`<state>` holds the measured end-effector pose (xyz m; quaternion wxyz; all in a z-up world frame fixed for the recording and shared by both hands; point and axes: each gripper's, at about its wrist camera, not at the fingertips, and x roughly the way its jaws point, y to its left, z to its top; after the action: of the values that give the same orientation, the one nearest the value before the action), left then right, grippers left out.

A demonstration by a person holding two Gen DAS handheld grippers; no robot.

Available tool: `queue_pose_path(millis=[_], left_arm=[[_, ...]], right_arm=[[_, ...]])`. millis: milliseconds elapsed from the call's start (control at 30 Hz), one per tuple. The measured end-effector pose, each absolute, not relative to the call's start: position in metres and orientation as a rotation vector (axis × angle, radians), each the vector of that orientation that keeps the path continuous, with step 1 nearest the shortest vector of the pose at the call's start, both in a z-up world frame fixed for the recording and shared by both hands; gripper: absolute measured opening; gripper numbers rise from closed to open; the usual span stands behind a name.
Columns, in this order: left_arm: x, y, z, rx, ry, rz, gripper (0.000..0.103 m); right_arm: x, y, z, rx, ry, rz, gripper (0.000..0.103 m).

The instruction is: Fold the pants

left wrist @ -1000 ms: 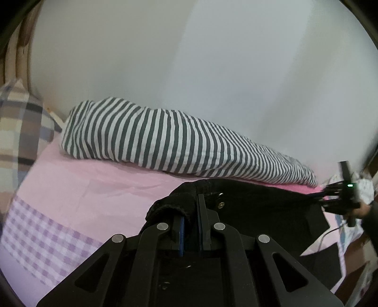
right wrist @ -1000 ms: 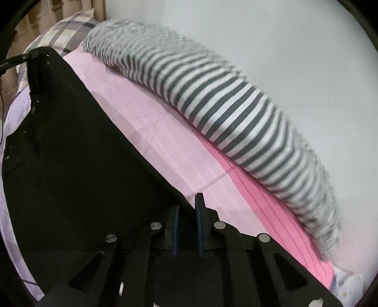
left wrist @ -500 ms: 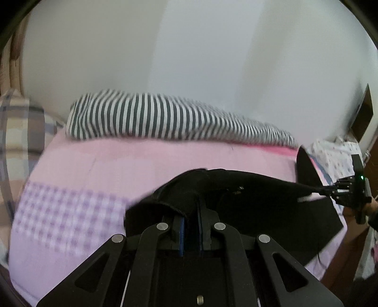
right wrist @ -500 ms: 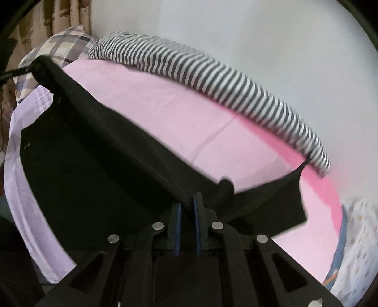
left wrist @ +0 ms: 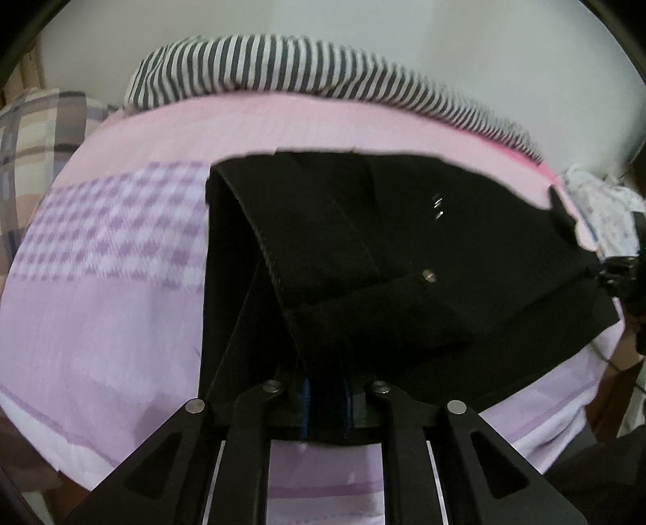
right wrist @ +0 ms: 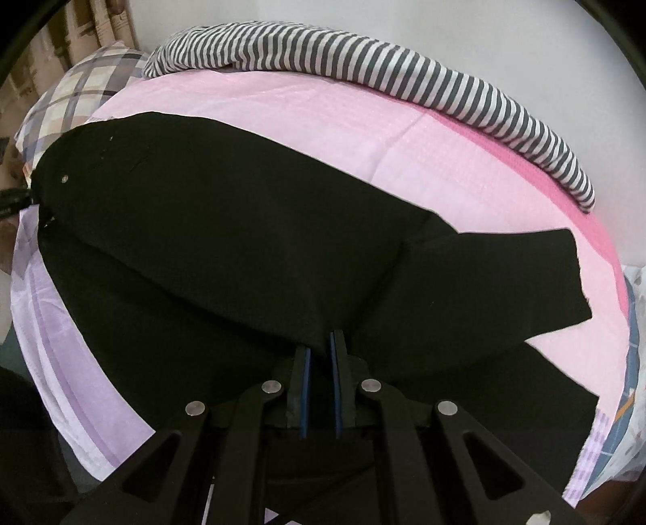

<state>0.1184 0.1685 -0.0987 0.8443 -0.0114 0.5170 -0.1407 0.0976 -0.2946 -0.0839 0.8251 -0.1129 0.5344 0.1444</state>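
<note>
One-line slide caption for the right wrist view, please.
Right gripper pinches black pants spread over a pink bedsheet, striped bolster behind.

My left gripper (left wrist: 326, 393) has its jaws opening around the black pants (left wrist: 403, 258); these spread over the pink sheet (left wrist: 282, 125). The striped bolster (left wrist: 282, 68) lies behind.

A pink sheet (left wrist: 307, 121) covers the bed, running into a lilac part with a purple check band (left wrist: 117, 226) toward the near side. A long striped bolster (right wrist: 403, 68) lies along the far edge of the bed against a white wall (left wrist: 444, 36). A plaid pillow (right wrist: 80, 80) sits at the bed's left end, touching the bolster's end. At the right edge lies a pale printed cloth (left wrist: 597, 206).
</note>
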Motion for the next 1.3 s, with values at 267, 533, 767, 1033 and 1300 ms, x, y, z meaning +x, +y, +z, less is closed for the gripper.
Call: queue_pose_path(millis=[267,533,767,1033,1300], left_arm=[[0.112,0.172,-0.097,-0.074,1.180,-0.215,0.019],[0.082,0.199,-0.087,-0.368,1.183,-0.155,0.049],[0.087,0.192,-0.109,-0.712,1.201,-0.231,0.049],[0.108,0.189,-0.116,-0.826,1.150,-0.202,0.049],[0.113,0.198,-0.122,-0.865,1.088,-0.162,0.031]], right_arm=[[0.082,-0.298,-0.079,-0.137,1.104,0.296,0.043],[0.059,-0.329,-0.068,0.119,1.087,0.272,0.046],[0.052,-0.364,-0.085,0.378,1.083,0.199,0.048],[0.066,-0.392,-0.101,0.599,1.052,0.176,0.048],[0.090,-0.406,-0.116,0.723,1.024,0.167,0.047]])
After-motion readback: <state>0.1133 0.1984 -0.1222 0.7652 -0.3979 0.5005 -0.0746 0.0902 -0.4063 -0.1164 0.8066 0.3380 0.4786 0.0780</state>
